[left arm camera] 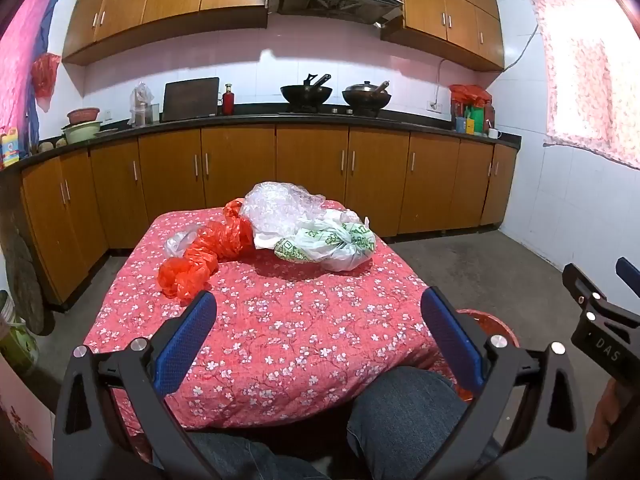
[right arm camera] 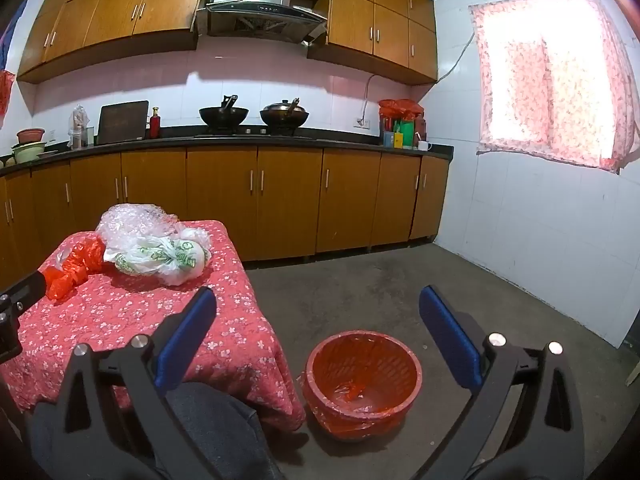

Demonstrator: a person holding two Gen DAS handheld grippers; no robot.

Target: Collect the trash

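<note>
Crumpled plastic bags lie at the far end of a low table with a red floral cloth (left arm camera: 280,340): an orange-red bag (left arm camera: 200,258), a clear bubble-wrap wad (left arm camera: 280,204), a white bag with green print (left arm camera: 332,244). They also show in the right wrist view: the orange bag (right arm camera: 74,266), the clear wad (right arm camera: 132,222), the white-green bag (right arm camera: 164,258). My left gripper (left arm camera: 318,308) is open and empty above the near half of the table. My right gripper (right arm camera: 318,306) is open and empty above the floor. A red bin with an orange liner (right arm camera: 362,380) stands on the floor right of the table.
Wooden cabinets (left arm camera: 312,172) and a dark counter with two woks (left arm camera: 306,94) run along the far wall. A tiled wall with a curtained window (right arm camera: 552,80) is to the right. The person's jeans-clad knee (left arm camera: 400,420) is at the table's near edge. The concrete floor (right arm camera: 400,280) spreads right of the table.
</note>
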